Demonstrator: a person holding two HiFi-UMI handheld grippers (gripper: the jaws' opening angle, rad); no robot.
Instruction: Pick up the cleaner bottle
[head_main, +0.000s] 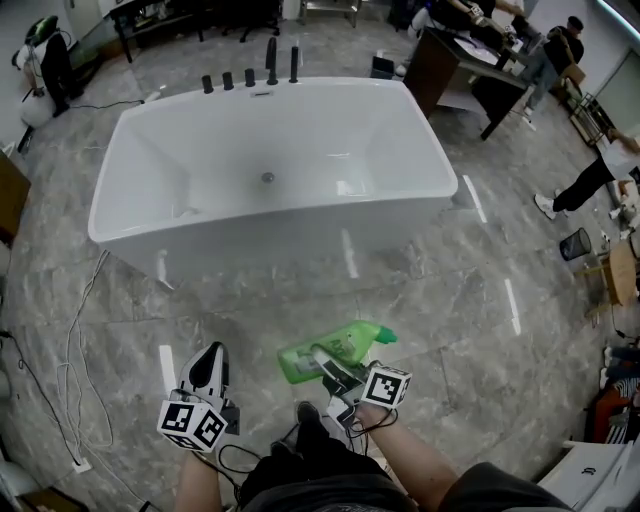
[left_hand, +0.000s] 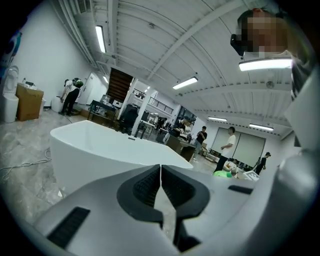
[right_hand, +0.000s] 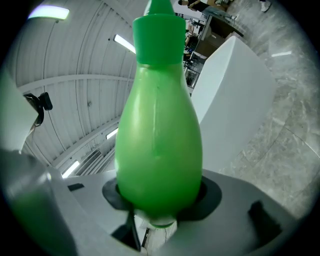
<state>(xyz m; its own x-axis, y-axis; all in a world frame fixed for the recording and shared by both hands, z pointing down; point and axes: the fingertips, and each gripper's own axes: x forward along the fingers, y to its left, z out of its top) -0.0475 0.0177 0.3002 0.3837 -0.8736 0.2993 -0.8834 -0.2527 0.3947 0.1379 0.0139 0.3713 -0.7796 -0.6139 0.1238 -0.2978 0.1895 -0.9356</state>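
Nearest, the right gripper (head_main: 330, 372) is clamped around the fat belly of the green cleaner bottle (head_main: 338, 350), probably for a secure hold. It carries the bottle nozzle-forward towards the bathtub (head_main: 150, 200). Unneeded, the left gripper (head_main: 207, 365) hangs alongside, jaws together and empty.

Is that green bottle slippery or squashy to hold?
Probably slippery: the green bottle looks smooth, glossy and rounded where the right gripper clamps it. Likely fairly stiff, since its sides show no dent. Laid down, it might roll.
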